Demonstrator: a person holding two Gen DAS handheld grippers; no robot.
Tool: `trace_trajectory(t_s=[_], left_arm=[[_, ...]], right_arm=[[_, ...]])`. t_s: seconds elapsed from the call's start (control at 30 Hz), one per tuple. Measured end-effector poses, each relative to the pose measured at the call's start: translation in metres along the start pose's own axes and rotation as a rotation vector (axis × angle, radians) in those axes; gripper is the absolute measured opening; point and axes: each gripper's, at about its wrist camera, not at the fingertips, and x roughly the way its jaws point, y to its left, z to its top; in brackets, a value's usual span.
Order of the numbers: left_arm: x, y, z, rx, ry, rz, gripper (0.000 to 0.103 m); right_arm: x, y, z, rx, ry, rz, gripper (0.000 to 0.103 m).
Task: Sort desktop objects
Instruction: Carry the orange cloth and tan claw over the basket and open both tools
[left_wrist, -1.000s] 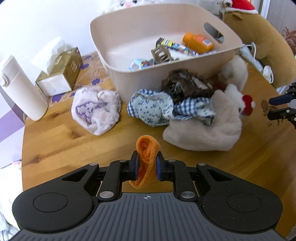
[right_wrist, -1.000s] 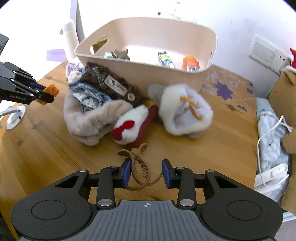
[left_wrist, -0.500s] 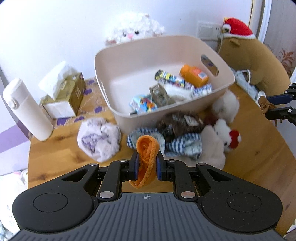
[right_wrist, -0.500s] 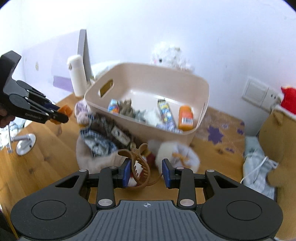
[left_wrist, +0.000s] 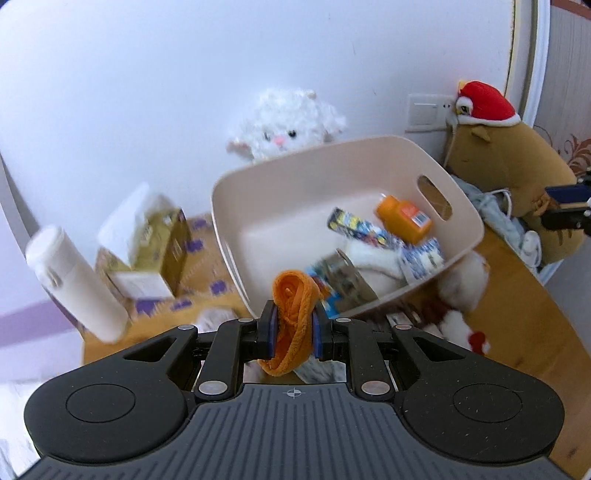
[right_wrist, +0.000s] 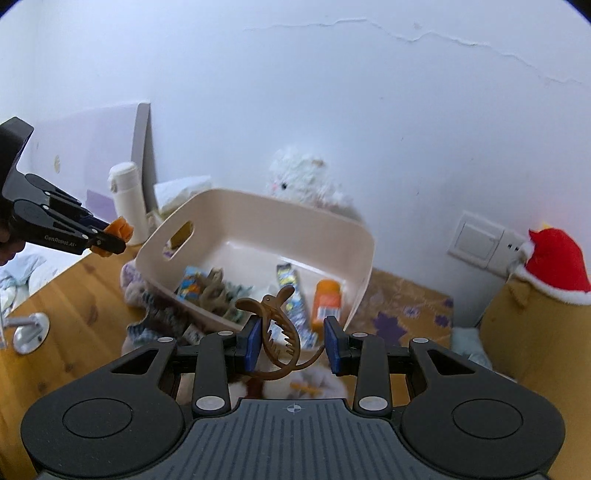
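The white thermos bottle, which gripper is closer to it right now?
Left. The left gripper, clamping an orange cloth, sits beside the white thermos; the right gripper is across the bin.

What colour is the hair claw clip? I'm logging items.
Brown; the hair claw clip shows best in the right wrist view.

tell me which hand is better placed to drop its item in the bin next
Right, narrowly. The right gripper holds the brown hair clip nearly over the bin rim. The left gripper, clamped on the orange scrunchie, sits off the bin's side, as the right view shows.
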Motion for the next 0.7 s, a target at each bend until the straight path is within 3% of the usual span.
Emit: trace_trajectory(t_s=[0.37,0.7], left_arm=[[0.019,0.005,0.044,0.028,-0.050,-0.014,0.018],[0.055,-0.011,0.057,0.071,-0.057,-0.024,0.018]], right_arm=[[0.024,-0.017,0.019,0.024,-0.019,-0.041,0.034],[0.067,-0.020,0.037,0.021,-0.027,-0.088,0.034]])
